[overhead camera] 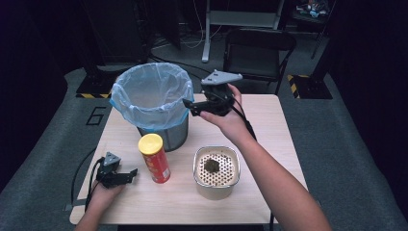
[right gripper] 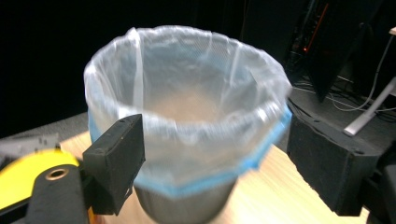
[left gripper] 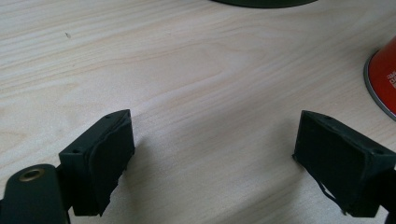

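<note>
A metal bin (overhead camera: 166, 134) lined with a clear, blue-edged bag (overhead camera: 151, 91) stands at the back left of the wooden table (overhead camera: 269, 125). My right gripper (overhead camera: 189, 108) hovers just right of the bin's rim, pointing at it, open with nothing between its jaws. In the right gripper view the bag-lined bin (right gripper: 187, 102) lies ahead of the open right gripper (right gripper: 215, 163). My left gripper (overhead camera: 131, 175) rests on the table at the front left, open and holding nothing. In the left gripper view the open left gripper (left gripper: 212, 163) lies on bare wood (left gripper: 187, 70).
A red chip can with a yellow lid (overhead camera: 154, 158) stands between the left gripper and a white pot (overhead camera: 216, 190) with a perforated insert holding a dark lump (overhead camera: 211, 166). The can's base (left gripper: 385, 74) shows right of the left jaws. A folding chair (overhead camera: 257, 48) stands behind the table.
</note>
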`<state>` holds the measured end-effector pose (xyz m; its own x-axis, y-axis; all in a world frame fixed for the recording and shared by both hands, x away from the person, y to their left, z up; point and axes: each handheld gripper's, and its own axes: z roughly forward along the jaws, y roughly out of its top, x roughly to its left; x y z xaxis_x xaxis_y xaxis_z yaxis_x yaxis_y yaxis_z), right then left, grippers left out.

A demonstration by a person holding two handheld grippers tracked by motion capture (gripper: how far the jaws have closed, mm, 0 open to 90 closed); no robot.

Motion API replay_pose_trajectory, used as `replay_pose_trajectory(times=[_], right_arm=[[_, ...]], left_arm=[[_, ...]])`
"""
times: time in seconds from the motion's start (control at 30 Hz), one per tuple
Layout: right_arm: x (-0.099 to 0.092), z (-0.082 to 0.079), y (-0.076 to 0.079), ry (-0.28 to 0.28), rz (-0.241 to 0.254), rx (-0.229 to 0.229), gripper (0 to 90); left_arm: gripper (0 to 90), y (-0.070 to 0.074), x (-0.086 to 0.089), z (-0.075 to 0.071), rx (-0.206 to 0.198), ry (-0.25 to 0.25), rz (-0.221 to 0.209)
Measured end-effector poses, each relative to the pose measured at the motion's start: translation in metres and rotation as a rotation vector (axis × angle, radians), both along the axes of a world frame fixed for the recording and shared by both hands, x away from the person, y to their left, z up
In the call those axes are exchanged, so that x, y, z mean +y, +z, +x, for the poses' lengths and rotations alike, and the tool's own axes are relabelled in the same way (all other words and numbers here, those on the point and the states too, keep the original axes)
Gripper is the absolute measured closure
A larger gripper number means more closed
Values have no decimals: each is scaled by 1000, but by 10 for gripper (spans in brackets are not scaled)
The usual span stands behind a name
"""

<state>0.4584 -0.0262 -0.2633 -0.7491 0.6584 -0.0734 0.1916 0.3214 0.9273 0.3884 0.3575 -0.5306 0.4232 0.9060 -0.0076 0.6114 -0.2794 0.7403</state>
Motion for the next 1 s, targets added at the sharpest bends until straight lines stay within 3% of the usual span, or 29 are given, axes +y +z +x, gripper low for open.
replay_pose_trajectory(times=[0.13, 0.3, 0.37, 0.63, 0.87, 1.0], right_arm=[[-23, -9, -10, 1, 8, 9, 190], [-46, -17, -24, -40, 26, 12, 199], [-52, -22, -29, -51, 27, 21, 210], [-66, -37, -51, -52, 32, 21, 246], [-85, -49, -70, -94, 37, 33, 253], [-95, -54, -79, -115, 28, 22, 253]], left_arm=[[117, 1, 0, -1, 17, -1, 2], [118, 0, -1, -3, -5, 19, -9], [130, 0, -1, -4, -1, 12, -1], [165, 5, -2, -7, 31, 52, -35], [165, 16, 2, -15, -3, 42, -122], [149, 21, -3, -20, -15, 9, -144]])
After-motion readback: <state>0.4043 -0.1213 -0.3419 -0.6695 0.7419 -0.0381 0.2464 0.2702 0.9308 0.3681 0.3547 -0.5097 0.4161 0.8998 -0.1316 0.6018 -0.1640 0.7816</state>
